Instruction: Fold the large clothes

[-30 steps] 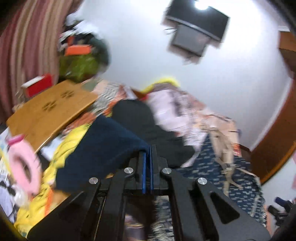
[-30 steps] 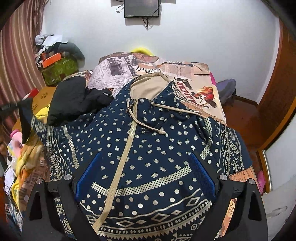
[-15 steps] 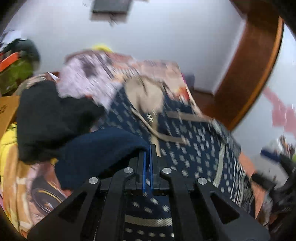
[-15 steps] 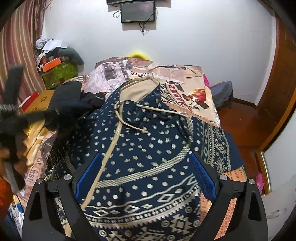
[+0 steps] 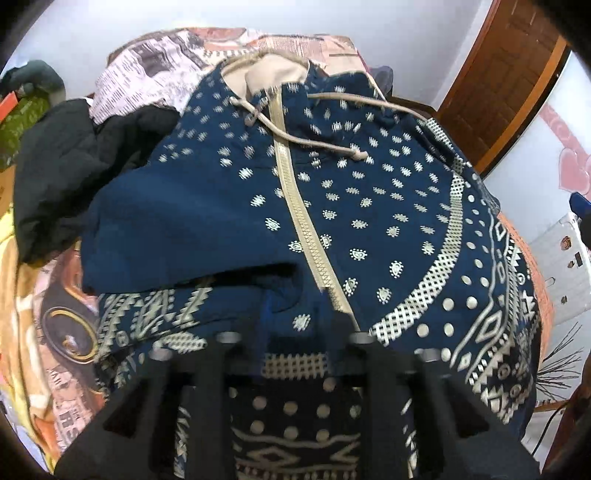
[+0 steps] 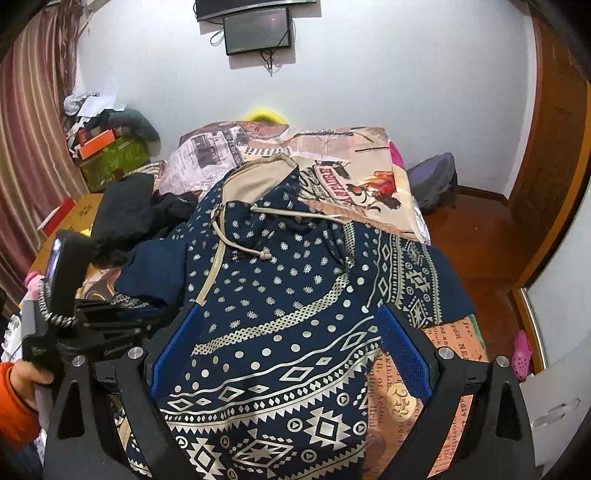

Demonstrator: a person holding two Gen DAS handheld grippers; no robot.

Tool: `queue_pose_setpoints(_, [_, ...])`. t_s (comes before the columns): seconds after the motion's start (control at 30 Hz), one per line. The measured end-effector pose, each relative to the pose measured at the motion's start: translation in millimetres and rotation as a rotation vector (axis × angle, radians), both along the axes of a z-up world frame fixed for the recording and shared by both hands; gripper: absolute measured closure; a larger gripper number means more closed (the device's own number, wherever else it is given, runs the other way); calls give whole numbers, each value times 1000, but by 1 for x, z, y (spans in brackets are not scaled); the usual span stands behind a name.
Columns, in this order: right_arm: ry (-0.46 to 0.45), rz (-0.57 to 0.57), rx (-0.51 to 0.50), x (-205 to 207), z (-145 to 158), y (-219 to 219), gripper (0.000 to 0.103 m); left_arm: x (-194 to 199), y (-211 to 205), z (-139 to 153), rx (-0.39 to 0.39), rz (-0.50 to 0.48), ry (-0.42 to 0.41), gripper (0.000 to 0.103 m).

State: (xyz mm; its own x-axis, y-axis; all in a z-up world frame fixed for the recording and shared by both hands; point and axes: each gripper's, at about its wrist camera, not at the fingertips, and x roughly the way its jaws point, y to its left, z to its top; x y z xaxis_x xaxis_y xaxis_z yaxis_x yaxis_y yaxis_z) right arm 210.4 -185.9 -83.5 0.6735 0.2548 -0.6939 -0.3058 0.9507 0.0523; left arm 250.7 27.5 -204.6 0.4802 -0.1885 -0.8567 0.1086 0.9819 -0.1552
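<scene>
A navy hoodie [image 5: 369,221] with cream dots, bands and a beige zip lies face up on the bed, hood away from me. Its left sleeve [image 5: 184,229] is folded over the chest, plain navy side up. My left gripper [image 5: 303,325], blurred at the bottom of its view, hovers at the sleeve's near edge. Its jaws are opening, and only the hoodie's front shows through the gap. In the right wrist view my right gripper [image 6: 288,347] stands open over the hoodie's [image 6: 295,295] lower front with nothing held. The left gripper [image 6: 144,317] appears there at the left, in a hand with an orange sleeve.
A black garment [image 5: 74,147] lies heaped left of the hoodie on the printed bed sheet [image 6: 351,166]. A wooden lap table [image 6: 81,214] and cluttered boxes stand further left. A screen [image 6: 258,33] hangs on the wall, a dark bag [image 6: 436,181] lies on the floor, and a wooden door [image 5: 509,74] is at right.
The left gripper swung from the left side of the bed over the hoodie, carrying the navy sleeve across the chest, then parted its jaws. The right gripper stayed open and drew back slightly.
</scene>
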Motion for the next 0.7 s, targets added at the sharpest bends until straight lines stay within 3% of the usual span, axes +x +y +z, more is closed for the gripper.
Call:
queue_pose_setpoints(0.03, [-7,-4,1,-1,2,0,10,-5,3,6,-2,6,-17,58])
queue_pose_setpoints(0.23, [-23,-18,11,-2,8,0,10,-27,34,41,38,102,-128,51])
queue_pose_setpoints(0.43, [-24,-29,-3,4,7,6,10,-23,82,49,65,208,-179,43])
queue_pose_setpoints(0.5, [-18,-34,-8,7,5,7,10,-21,99,46,37,250,-166,42])
queue_pose_setpoints(0.7, [6,-49,-20,13,-2,11,10,-10,171,11,-159,444,-82,42])
